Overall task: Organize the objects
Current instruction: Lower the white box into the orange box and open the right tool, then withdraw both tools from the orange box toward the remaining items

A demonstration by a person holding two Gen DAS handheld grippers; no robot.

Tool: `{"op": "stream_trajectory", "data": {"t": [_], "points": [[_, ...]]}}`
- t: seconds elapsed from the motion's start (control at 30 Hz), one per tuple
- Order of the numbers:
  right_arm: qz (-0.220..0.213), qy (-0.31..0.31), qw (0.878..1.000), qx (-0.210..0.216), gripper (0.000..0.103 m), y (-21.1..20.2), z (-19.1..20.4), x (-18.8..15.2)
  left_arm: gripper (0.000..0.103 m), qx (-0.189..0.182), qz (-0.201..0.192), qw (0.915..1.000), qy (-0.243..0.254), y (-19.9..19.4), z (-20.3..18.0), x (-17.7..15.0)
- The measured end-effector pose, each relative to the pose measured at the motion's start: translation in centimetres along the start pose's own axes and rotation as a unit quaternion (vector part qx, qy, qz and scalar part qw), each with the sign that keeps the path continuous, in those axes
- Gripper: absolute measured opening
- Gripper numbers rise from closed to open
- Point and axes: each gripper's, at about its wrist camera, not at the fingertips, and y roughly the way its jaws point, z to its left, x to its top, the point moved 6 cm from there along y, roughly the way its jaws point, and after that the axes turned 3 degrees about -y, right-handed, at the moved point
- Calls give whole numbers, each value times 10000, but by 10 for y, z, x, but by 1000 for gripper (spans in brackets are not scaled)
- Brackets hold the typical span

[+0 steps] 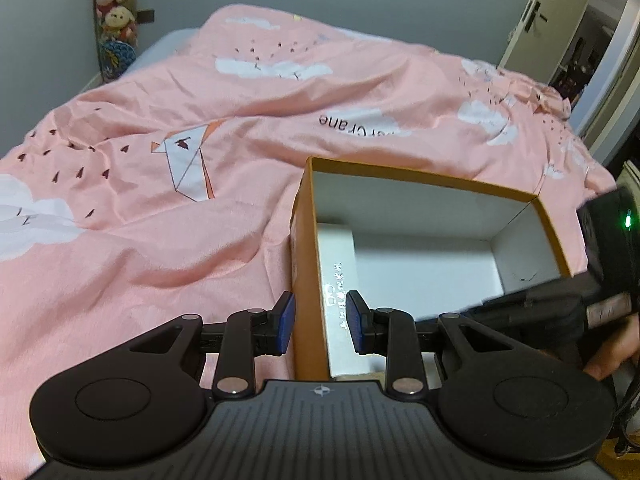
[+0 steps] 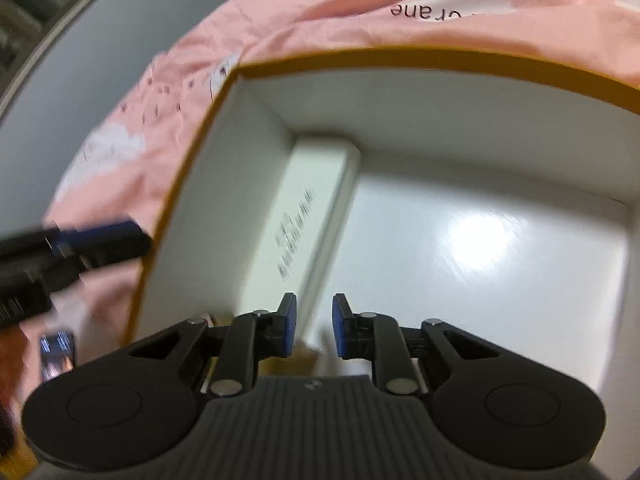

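An open orange-rimmed cardboard box (image 1: 306, 248) with a white inside sits on the pink bed cover. A long white carton (image 2: 304, 220) with dark print lies along its left inner wall; it also shows in the left wrist view (image 1: 336, 264). My left gripper (image 1: 320, 322) is open, its blue pads straddling the box's left wall without pressing it. My right gripper (image 2: 314, 326) is open and empty, held over the box's near edge just above the carton's near end. The left gripper's finger shows blurred at the left of the right wrist view (image 2: 100, 240).
The pink printed bed cover (image 1: 160, 120) spreads left of and behind the box. A column of plush toys (image 1: 116, 16) hangs on the grey wall at back left. An open door (image 1: 536, 12) is at back right. A phone screen (image 2: 58, 354) shows low left.
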Motion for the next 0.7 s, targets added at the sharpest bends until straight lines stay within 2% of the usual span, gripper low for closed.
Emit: {"op": "stream_trajectory", "data": {"t": [0.1, 0.23, 0.57, 0.7], "points": [[249, -140, 9995, -146, 20, 2, -3, -17, 34, 36, -164, 9996, -237, -10, -2, -7], [474, -185, 9987, -46, 18, 11, 4, -34, 35, 85, -296, 9982, -518, -22, -3, -19], [418, -147, 9989, 153, 10, 16, 20, -29, 35, 142, -77, 9945, -1035, -23, 9, -56], [455, -112, 9986, 236, 7, 22, 24, -27, 35, 134, -43, 9938, -1103, -20, 10, -61]]}}
